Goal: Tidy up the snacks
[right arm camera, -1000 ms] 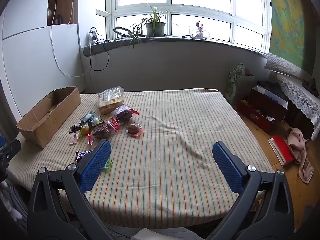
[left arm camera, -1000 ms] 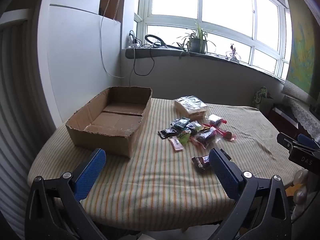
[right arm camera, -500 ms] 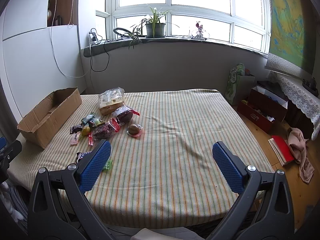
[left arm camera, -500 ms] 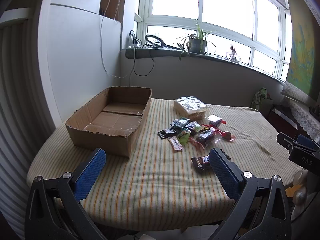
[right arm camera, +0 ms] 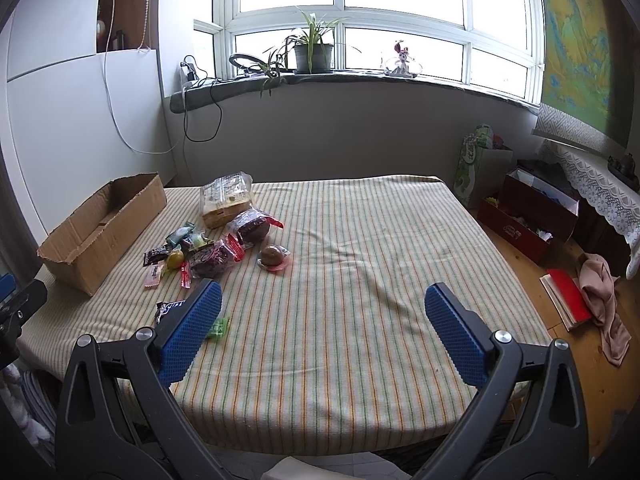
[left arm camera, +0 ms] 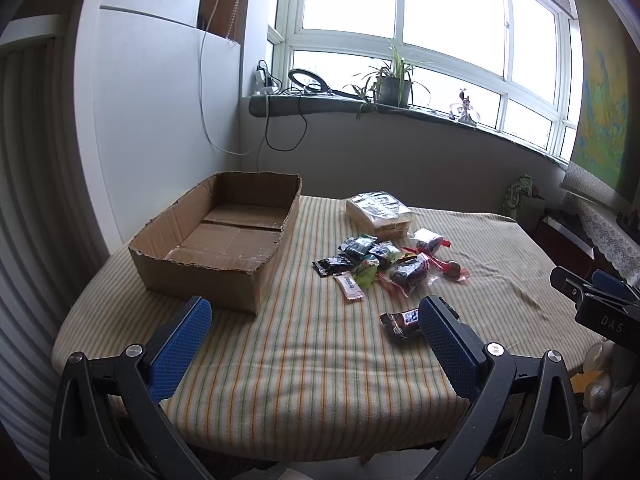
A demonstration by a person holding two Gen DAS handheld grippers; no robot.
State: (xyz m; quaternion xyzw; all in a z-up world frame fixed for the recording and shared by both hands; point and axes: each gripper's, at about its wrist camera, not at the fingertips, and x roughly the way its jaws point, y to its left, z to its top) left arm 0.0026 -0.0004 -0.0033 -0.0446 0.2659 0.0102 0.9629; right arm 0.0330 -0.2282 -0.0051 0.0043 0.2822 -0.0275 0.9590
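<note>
Facing cardboard box, snacks beside.

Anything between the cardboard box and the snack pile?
Nothing: in the left wrist view, only bare striped tablecloth separates the cardboard box from the snack pile. The right wrist view agrees.

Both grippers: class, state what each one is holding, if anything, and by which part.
Nothing is held. The left gripper and the right gripper are both open and empty above the striped tablecloth.
</note>
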